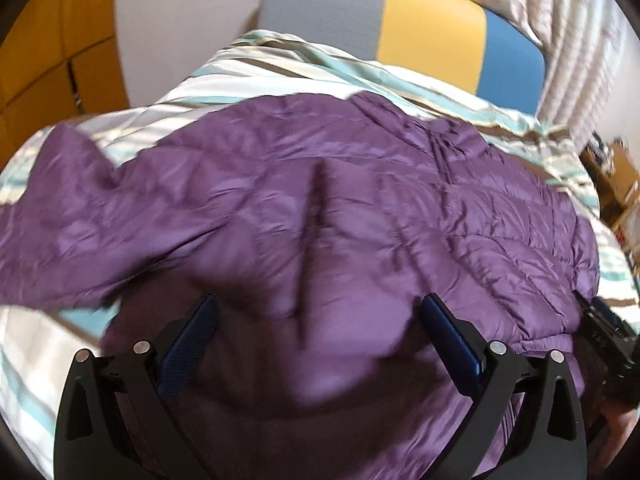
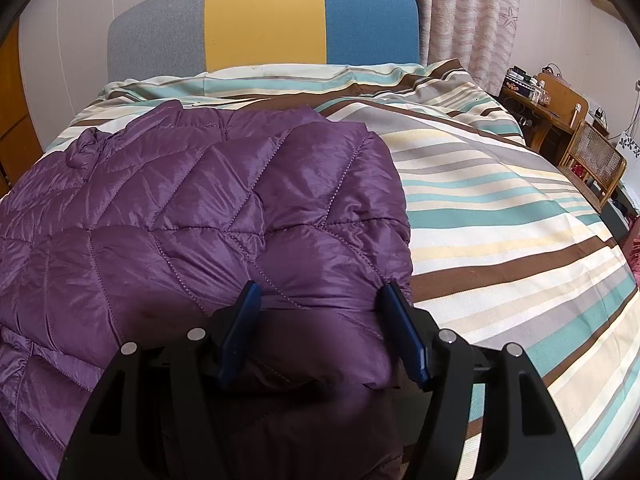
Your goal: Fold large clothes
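On the striped bed cover [image 2: 500,208] lies the purple quilted down jacket [image 2: 208,200], light, puffy and probably slippery; hems grip best. The left gripper [image 1: 320,320] and right gripper [image 2: 320,300] stand open, straddling fabric unpinched.

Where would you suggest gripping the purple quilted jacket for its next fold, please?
Take the purple quilted jacket at its near hem corner, probably, coming in low from the near right over the striped duvet: that edge lies free and puffy between the right gripper fingers.
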Tool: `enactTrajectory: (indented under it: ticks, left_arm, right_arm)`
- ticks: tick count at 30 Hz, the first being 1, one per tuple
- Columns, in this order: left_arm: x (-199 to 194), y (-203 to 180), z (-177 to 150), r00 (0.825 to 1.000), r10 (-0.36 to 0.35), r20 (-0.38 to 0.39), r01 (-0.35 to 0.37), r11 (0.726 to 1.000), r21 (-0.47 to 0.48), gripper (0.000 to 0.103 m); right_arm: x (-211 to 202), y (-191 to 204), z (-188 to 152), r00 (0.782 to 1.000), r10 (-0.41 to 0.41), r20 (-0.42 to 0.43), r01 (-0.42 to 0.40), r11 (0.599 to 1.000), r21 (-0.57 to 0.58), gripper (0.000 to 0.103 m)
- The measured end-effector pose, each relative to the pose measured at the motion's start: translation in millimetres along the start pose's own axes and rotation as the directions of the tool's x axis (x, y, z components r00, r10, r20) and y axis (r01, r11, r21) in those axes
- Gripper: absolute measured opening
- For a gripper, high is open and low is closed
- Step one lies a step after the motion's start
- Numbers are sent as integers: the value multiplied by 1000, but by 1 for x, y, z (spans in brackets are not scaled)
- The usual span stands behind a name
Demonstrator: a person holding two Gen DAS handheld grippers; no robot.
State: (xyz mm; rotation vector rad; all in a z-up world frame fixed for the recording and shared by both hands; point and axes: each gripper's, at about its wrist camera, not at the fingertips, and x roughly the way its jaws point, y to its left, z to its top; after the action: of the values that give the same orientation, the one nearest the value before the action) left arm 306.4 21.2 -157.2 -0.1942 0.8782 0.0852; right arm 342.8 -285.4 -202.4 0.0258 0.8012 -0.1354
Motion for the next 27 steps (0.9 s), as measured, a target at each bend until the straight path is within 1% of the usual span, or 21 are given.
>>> enactTrajectory:
  ticks: [4,7,11,15,18,21,23,27]
  left_arm:
    - [-19,27,-5,999,14,34,-12,998,-64,100]
    - [-27,48,-10,999,22,41,-17,994,-107,100]
    - [-31,75,-18,999,34,26,-29,986,-163,100]
    - [-35,101,-33,1000,22,1,-21,968,-248,100]
    - [-43,112,-42,999,0,35,10,956,-292,100]
    - [-53,118,-45,999,12,40,0,952,-305,100]
    - [-60,125,-45,998,23,60,-2,947,-322,100]
    - [-73,151,-44,993,62,104,-19,928,-372,100]
  right_arm:
    - [0,0,0,1000,0,0,0,1000,0,64]
    - [0,0,0,1000,-3,1,3,1000,-2,64]
    - [-1,1,0,1000,-9,1,9,1000,-4,64]
    - [-1,0,-1,1000,-7,1,7,1000,-4,65]
    - [-1,1,0,1000,-8,1,8,1000,-4,65]
    - [-1,0,0,1000,-7,1,7,1000,-3,65]
    - [-1,0,0,1000,-5,0,5,1000,-1,65]
    - [-1,0,-1,1000,-6,0,6,1000,-1,66]
